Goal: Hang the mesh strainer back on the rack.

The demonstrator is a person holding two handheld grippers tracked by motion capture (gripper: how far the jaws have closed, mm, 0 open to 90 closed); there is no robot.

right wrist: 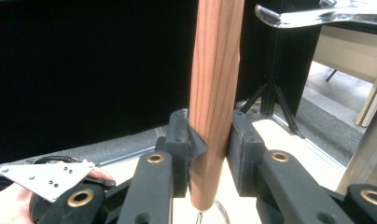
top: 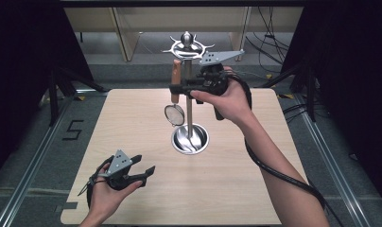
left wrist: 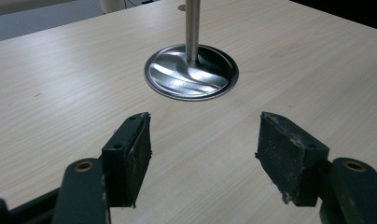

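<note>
From the high view, we see the right tongs [top: 176, 88] raised at the far middle of the table [top: 132, 142], clamped on the wooden handle [top: 177, 78] of a small strainer [top: 175, 115]. The strainer hangs upright beside the steel pole of a utensil stand [top: 189, 123], its handle top up by the stand's star-shaped hook ring [top: 187, 47] and its round mesh head just above the stand's shiny round base [top: 190, 140]. Our left tongs [top: 144, 171] rest low at the near left of the table, well apart from the stand, with the jaws spread wide and nothing between them.

In the left gripper view, the left tongs [left wrist: 203, 154] stand wide open over bare tabletop, their two black pads apart. Farther off, the base [left wrist: 191, 72] of the stand sits on the table with the pole rising from its middle.

In the right gripper view, the right tongs [right wrist: 210, 144] press on the wooden handle [right wrist: 217, 84] from both sides, close to its rounded lower end, and the handle stands nearly upright between the pads. A curved arm of the hook ring [right wrist: 312, 16] shows at the upper right. At the lower left we see the left hand [right wrist: 9, 205] with its gripper, far below.
</note>
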